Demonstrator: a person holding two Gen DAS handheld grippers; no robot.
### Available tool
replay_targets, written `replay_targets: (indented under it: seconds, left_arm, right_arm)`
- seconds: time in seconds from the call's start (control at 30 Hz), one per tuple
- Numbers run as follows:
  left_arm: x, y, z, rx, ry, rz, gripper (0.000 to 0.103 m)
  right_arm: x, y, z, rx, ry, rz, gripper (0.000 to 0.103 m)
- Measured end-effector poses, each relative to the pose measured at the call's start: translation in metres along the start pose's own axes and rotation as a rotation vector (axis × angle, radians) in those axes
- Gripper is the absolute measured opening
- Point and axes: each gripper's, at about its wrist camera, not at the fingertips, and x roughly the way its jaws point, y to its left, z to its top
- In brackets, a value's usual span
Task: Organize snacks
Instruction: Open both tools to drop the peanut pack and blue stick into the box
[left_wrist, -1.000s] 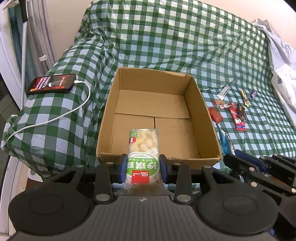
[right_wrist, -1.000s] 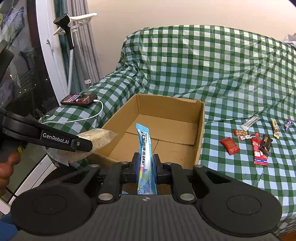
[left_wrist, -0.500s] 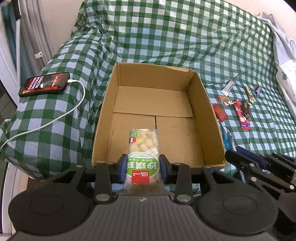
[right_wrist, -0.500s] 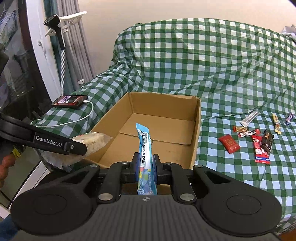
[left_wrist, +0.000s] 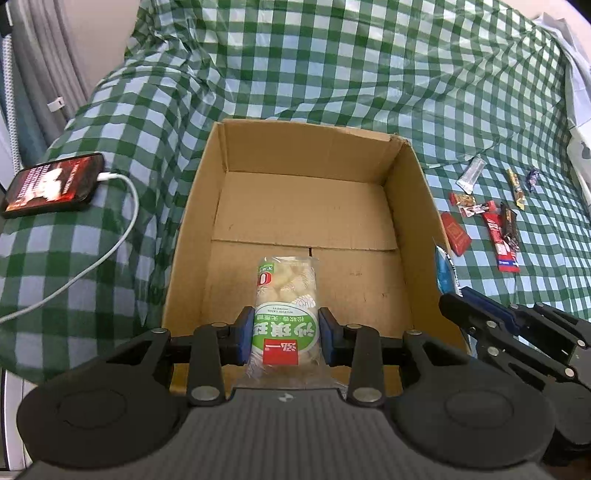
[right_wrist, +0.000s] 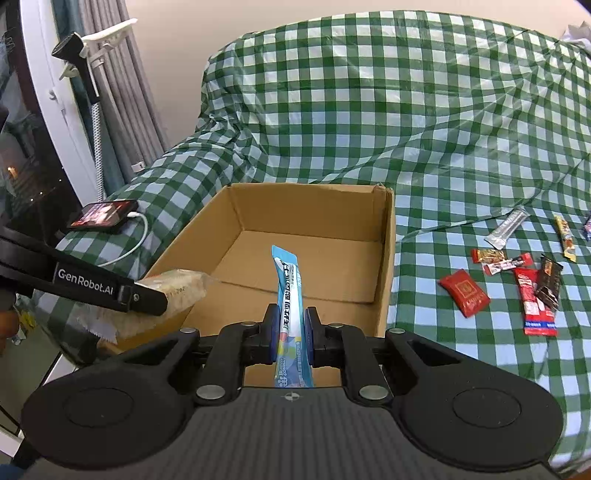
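My left gripper (left_wrist: 286, 334) is shut on a clear green-labelled pastry pack (left_wrist: 285, 295), held over the near end of an open cardboard box (left_wrist: 406, 192) with a bare floor. My right gripper (right_wrist: 290, 332) is shut on a slim blue snack stick (right_wrist: 290, 291) that points up over the box's near rim (right_wrist: 386, 266). From the right wrist view the left gripper (right_wrist: 147, 295) and its pastry pack (right_wrist: 177, 288) come in from the left beside the box. The right gripper (left_wrist: 461, 306) with the blue stick (left_wrist: 443, 269) shows just right of the box in the left wrist view.
Several loose snack packets (left_wrist: 495, 218) (right_wrist: 528, 280) lie on the green checked cloth (left_wrist: 332, 66) right of the box. A phone (left_wrist: 51, 184) on a white cable (left_wrist: 122, 229) lies to the left. Curtains and a window frame (right_wrist: 74, 110) stand beyond it.
Both grippers have moved forward and slightly down toward the box, which now looks larger and nearer. Each still holds its snack.
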Motion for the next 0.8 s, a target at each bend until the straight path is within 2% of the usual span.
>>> replay_targets:
  seconds: [0.33,0.37,0.4,0.43,0.47,0.5,0.53,0.57,0.7,0.8]
  left_arm:
    - [0.045,-0.003,0.027,0.011,0.067,0.001,0.040]
    - [0.048,-0.003,0.028,0.013,0.075,-0.009,0.041]
    - [0.051,-0.002,0.030,0.009,0.082,-0.019,0.052]
    - [0.052,-0.001,0.033,0.006,0.090,-0.026,0.064]
    - [0.052,0.000,0.035,-0.004,0.093,-0.020,0.092]
    - [0.050,0.002,0.036,-0.020,0.086,-0.005,0.103]
    - [0.045,0.004,0.037,-0.040,0.063,0.010,0.103]
    - [0.040,0.005,0.039,-0.049,0.050,0.017,0.103]
    - [0.021,0.003,0.053,-0.042,0.082,0.059,0.103]
    - [-0.010,-0.005,0.064,-0.017,0.064,0.078,0.103]
  right_arm:
    - [0.054,-0.023,0.011,0.034,0.048,0.002,0.015]
    - [0.058,-0.025,0.011,0.042,0.055,0.006,0.015]
    - [0.062,-0.027,0.012,0.049,0.061,0.010,0.017]
    - [0.065,-0.029,0.012,0.058,0.063,0.009,0.021]
    - [0.067,-0.031,0.013,0.071,0.065,0.007,0.029]
    - [0.068,-0.034,0.013,0.089,0.069,0.006,0.052]
    - [0.067,-0.038,0.015,0.115,0.068,0.000,0.067]
    - [0.065,-0.040,0.015,0.134,0.062,-0.009,0.070]
    - [0.050,-0.051,0.016,0.172,0.046,-0.023,0.074]
    - [0.033,-0.060,0.014,0.189,0.028,-0.035,0.075]
